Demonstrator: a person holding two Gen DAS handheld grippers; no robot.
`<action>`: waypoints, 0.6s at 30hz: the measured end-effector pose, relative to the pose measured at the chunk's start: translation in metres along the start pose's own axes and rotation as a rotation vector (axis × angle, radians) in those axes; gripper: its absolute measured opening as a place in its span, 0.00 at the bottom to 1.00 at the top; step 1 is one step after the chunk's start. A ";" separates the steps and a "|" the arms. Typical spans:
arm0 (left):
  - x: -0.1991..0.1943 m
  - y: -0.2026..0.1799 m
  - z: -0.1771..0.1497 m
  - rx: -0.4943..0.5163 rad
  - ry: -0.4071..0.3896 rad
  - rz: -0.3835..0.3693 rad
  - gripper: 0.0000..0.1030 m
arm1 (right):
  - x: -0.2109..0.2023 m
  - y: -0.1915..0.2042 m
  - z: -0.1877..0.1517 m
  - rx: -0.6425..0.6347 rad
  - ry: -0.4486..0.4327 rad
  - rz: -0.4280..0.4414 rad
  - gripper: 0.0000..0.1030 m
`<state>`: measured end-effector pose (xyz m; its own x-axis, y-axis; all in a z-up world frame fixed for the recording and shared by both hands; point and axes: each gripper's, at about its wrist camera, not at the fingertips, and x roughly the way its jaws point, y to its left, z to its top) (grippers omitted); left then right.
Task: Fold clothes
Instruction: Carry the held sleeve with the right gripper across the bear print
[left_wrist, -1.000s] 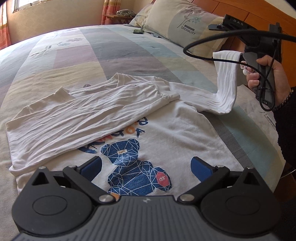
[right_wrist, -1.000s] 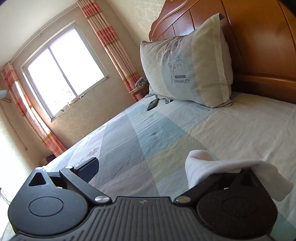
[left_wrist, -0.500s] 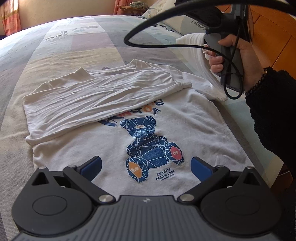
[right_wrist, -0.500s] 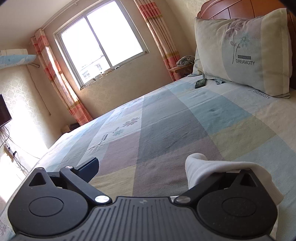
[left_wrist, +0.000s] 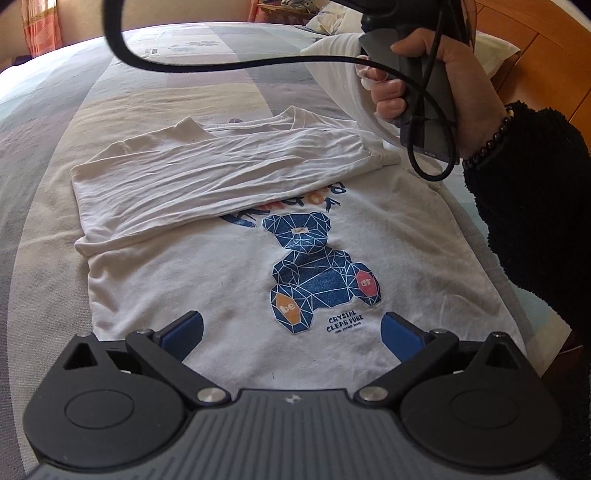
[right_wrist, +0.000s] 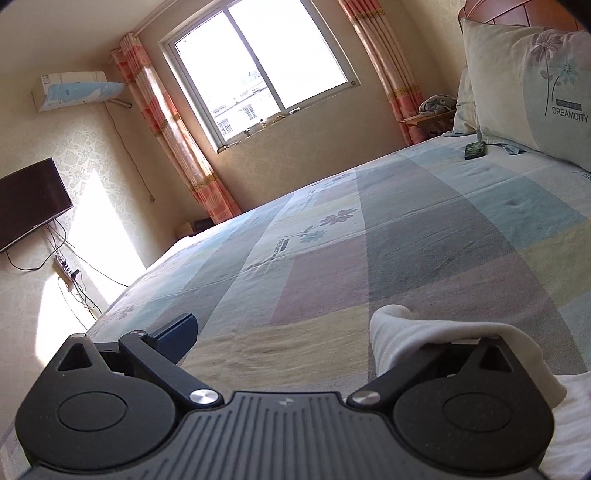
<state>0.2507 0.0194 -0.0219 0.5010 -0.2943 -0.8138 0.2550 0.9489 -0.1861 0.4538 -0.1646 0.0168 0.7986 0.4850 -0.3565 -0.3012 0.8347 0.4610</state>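
My right gripper (right_wrist: 284, 332) has its fingers spread wide, yet the white sleeve (right_wrist: 436, 339) is draped over the right-hand finger, so it hangs hooked there, not pinched; whether any fabric is trapped underneath I cannot tell. Ahead of this gripper there is only the patchwork bedspread (right_wrist: 424, 229); the shirt itself lies below and behind the camera.

My left gripper (left_wrist: 291, 332) is also spread open and empty, hovering just above the hem of the white bear-print T-shirt (left_wrist: 229, 280). From it, the shirt runs straight away, collar at the far end, its long axis in line with the fingers. The other sleeve (left_wrist: 207, 177) is already folded across the chest, lying crosswise beyond the bear print (left_wrist: 317, 269).

Up and to the right of the left gripper, my right hand (left_wrist: 436, 81) holds its tool with the raised sleeve (left_wrist: 347, 74) trailing down to the shoulder. That sleeve's root sits on the right of the body, so I judge the right hand is the nearer one to carry it leftward across the chest, over the folded sleeve.
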 end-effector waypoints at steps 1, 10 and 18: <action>0.000 0.000 0.000 -0.002 0.001 0.002 0.99 | 0.002 0.005 -0.001 -0.005 0.004 0.013 1.00; -0.003 0.007 -0.005 -0.039 -0.005 0.010 0.99 | 0.024 0.054 -0.027 -0.089 0.083 0.108 1.00; -0.001 0.014 -0.011 -0.058 0.010 0.012 0.99 | 0.044 0.087 -0.054 -0.172 0.175 0.168 1.00</action>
<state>0.2441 0.0340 -0.0294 0.4956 -0.2820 -0.8215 0.2003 0.9574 -0.2078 0.4351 -0.0562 -0.0025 0.6328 0.6448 -0.4287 -0.5173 0.7640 0.3856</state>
